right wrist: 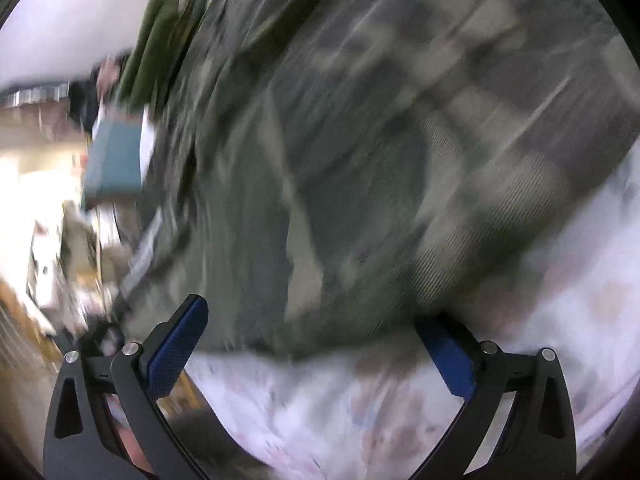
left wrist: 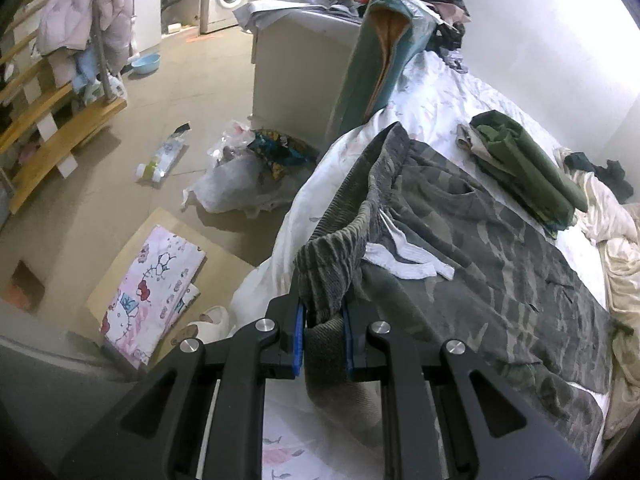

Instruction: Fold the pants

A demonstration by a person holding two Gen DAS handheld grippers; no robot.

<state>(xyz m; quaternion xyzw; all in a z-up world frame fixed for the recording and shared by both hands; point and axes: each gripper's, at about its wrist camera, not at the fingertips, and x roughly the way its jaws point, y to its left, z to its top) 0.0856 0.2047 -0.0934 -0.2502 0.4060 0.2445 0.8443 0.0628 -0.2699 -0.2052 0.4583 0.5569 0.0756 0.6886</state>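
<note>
Left wrist view gives us the sharp picture: our left gripper (left wrist: 325, 330) is clamped on the ribbed waistband of the camouflage pants (left wrist: 480, 248), a wad of it bunched between the blue pads. The pants lie spread across the white floral bedsheet (left wrist: 432, 96), close to the bed's edge, with a white drawstring (left wrist: 404, 260) loose on top and a folded green garment (left wrist: 524, 168) just beside them toward the wall.

Right wrist view is smeared by motion, but it shows our right gripper (right wrist: 316, 354) with its jaws wide apart and empty, above the lower rim of the camouflage cloth where it meets the sheet.

What could go wrong, we judge: closing at that rim could catch the bedsheet along with the pants, or only one layer, so the fold drags crooked. The left pinch is narrow (mostly one gather of elastic), so a hard pull might slip it.

Only the left view shows the grip and the floor clutter; only the right shows the open jaws.
</note>
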